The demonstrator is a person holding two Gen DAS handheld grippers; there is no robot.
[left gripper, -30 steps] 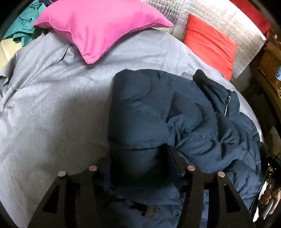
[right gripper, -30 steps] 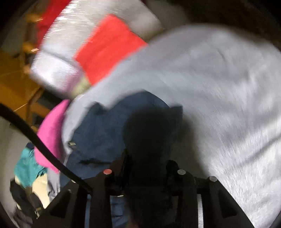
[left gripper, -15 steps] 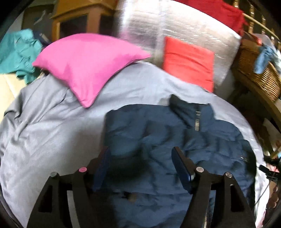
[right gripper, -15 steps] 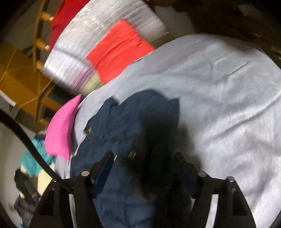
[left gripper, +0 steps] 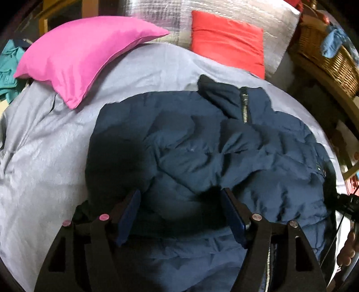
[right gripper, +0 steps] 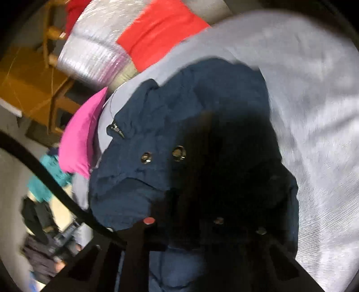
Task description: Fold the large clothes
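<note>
A dark navy puffer jacket [left gripper: 202,152] lies crumpled on a bed with a grey sheet [left gripper: 40,152], collar and zip toward the pillows. My left gripper [left gripper: 179,211] is open just above the jacket's near part, holding nothing. In the right wrist view the jacket [right gripper: 157,134] fills the middle, with two metal snaps showing. My right gripper [right gripper: 202,224] is low over the jacket in deep shadow; its fingers are mostly hidden, so I cannot tell how they stand.
A pink pillow [left gripper: 85,54] and a red pillow [left gripper: 226,42] lie at the head of the bed against a silver quilted cushion [left gripper: 224,11]. A wicker basket [left gripper: 325,51] stands at the right. Teal clothing [left gripper: 9,65] lies at the left. Wooden furniture [right gripper: 29,85] stands beyond.
Both grippers opened and let go of the jacket about half a second ago. The left gripper has drawn back and stays open. The right gripper has dropped close over the jacket.
</note>
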